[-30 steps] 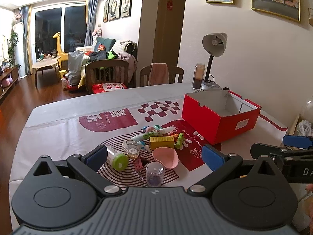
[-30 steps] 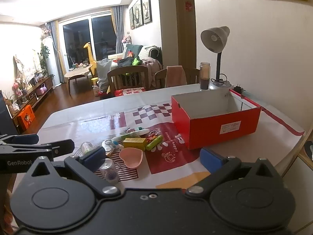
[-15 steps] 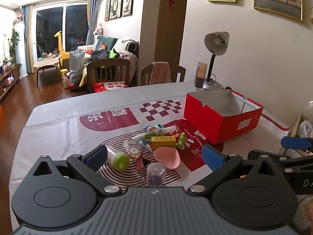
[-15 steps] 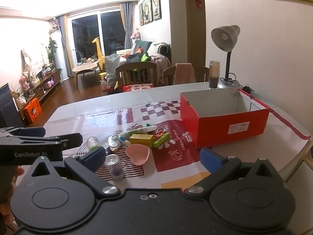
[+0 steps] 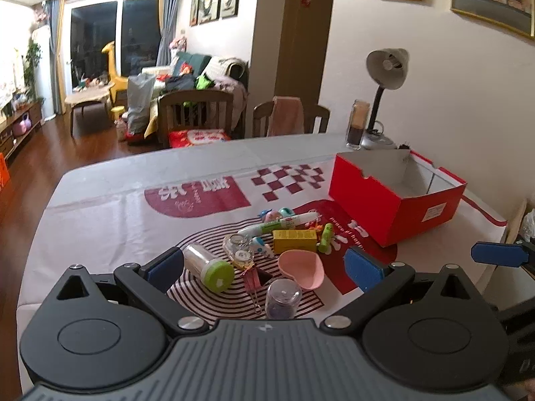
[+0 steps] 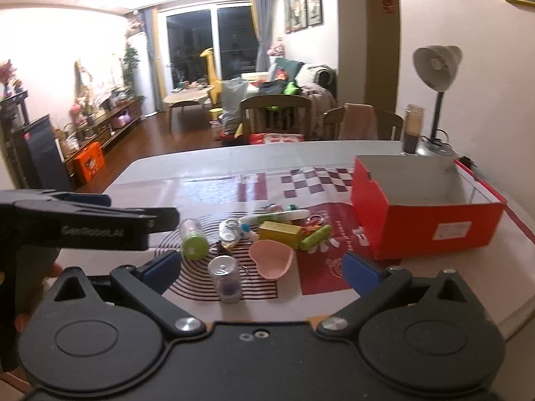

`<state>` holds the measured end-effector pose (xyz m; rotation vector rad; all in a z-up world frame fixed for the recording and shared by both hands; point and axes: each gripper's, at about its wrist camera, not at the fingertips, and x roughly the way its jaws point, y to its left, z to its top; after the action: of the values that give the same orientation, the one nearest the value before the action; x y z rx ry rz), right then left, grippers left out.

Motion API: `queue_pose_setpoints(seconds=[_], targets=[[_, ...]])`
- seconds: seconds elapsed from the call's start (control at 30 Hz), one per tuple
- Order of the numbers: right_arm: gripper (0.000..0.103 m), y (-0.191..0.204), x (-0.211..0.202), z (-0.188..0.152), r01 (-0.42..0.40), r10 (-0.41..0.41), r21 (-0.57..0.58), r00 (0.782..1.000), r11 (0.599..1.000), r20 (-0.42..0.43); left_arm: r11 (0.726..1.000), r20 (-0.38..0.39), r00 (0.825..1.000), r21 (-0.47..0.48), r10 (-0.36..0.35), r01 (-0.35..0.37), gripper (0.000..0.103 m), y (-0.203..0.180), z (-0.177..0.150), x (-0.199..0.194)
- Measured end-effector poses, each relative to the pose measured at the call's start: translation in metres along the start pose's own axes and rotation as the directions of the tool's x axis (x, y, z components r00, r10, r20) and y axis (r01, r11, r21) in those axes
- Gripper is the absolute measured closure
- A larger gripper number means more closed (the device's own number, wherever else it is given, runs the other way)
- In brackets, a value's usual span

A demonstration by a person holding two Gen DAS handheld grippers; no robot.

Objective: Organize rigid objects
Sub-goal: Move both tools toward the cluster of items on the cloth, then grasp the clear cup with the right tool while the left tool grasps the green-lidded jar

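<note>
The left tongs [image 5: 264,265] are wide open and hold nothing; they hang above the near edge of the counter [image 5: 117,207]. The right tongs [image 6: 262,267] are also wide open and empty, just beside the left ones. Between the blue pads of the left tongs lies a heap of small things on the patterned cloth: a clear bottle with a green cap [image 5: 209,267] on its side, a small clear jar [image 5: 283,299], a pink heart-shaped dish [image 5: 302,269], a yellow box [image 5: 294,241] and a white and green pen [image 5: 279,224]. To the right of the heap, apart from it, stands an open red box [image 5: 394,197]. Behind the box are a dark jar [image 5: 357,125] and a grey lamp [image 5: 386,67].
</note>
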<state>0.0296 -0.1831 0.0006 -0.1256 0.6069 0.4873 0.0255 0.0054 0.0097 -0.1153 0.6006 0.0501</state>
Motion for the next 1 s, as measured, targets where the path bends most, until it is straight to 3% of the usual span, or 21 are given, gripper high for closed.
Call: queue_pose_setpoints(seconds=[0.2,0.6,0.8,1.0], targets=[[0.002,0.007,0.017,-0.002,-0.054,0.053,-0.060,0.998,0.997,-0.015,0.998,-0.031,0.998,-0.036,0.047,-0.048,0.000,0.014,0.004,0.020],[0.009,0.010,0.067,-0.011,-0.085,0.075,-0.112,0.993,0.990,-0.090,0.988,-0.104,0.985,-0.065,0.136,-0.143,0.000,0.051,-0.008,0.086],[0.017,0.020,0.099,-0.020,-0.100,0.077,-0.167,0.987,0.981,-0.139,0.976,-0.161,0.973,-0.114,0.168,-0.187,0.000,0.067,-0.006,0.125],[0.023,0.030,0.126,-0.024,-0.102,0.068,-0.208,0.984,0.973,-0.166,0.963,-0.233,0.949,-0.113,0.213,-0.243,0.001,0.078,-0.005,0.165]])
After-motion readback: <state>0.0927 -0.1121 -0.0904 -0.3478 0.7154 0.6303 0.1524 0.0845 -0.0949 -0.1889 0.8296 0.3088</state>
